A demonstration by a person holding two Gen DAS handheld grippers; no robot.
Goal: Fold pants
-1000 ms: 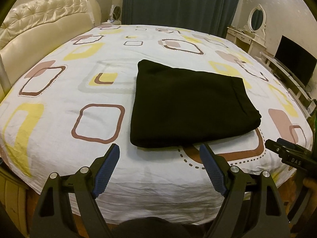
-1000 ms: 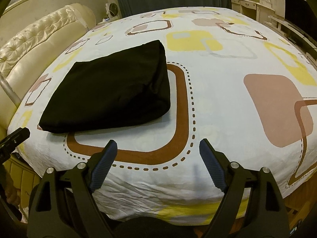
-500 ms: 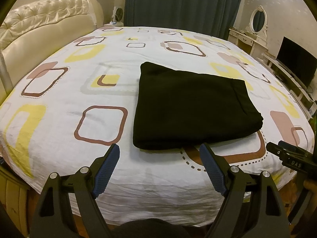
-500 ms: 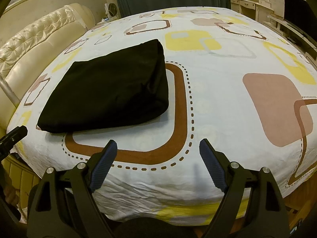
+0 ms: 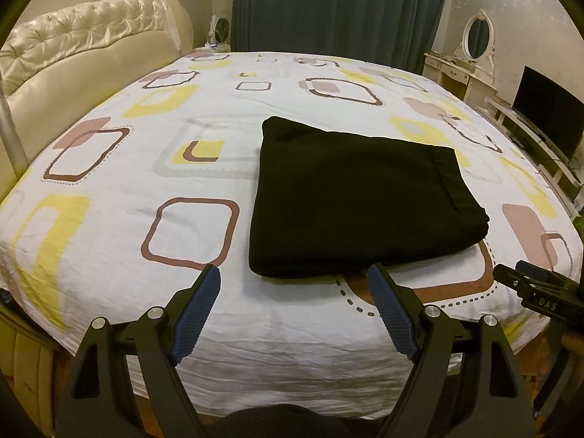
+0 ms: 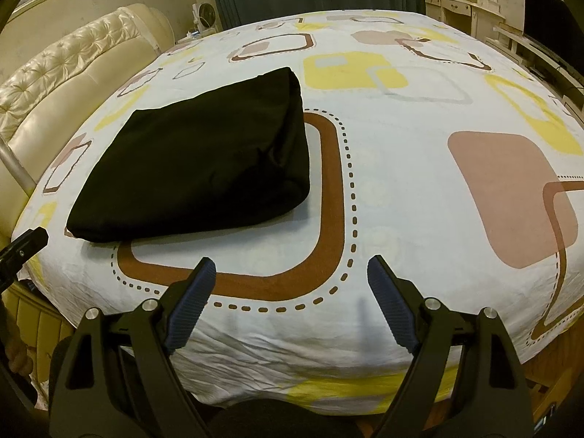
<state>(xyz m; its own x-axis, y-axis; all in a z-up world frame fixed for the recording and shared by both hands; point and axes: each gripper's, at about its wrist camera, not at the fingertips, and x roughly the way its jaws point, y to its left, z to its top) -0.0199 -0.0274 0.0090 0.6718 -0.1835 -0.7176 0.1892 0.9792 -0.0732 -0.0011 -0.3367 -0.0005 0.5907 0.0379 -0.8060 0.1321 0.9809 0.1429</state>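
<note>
The black pants (image 5: 357, 197) lie folded into a thick rectangle on the patterned bed sheet, flat and untouched. In the right wrist view the same pants (image 6: 204, 160) sit left of centre. My left gripper (image 5: 294, 281) hovers open just short of the fold's near edge, with nothing between its blue pads. My right gripper (image 6: 288, 273) is open too, over the brown dotted print to the right of the pants, holding nothing. Each gripper's tip shows at the other view's edge: the right gripper (image 5: 536, 284) and the left gripper (image 6: 23, 244).
A round bed with a white sheet (image 5: 153, 168) printed with yellow, brown and pink squares. A cream tufted headboard (image 5: 73, 54) curves on the left. Dark curtains (image 5: 339, 7), a white vanity with an oval mirror (image 5: 474, 40) and a TV (image 5: 547, 116) stand behind and right.
The left view has tipped up very slightly, so the pants sit a little lower in it. Both grippers stay open and in place.
</note>
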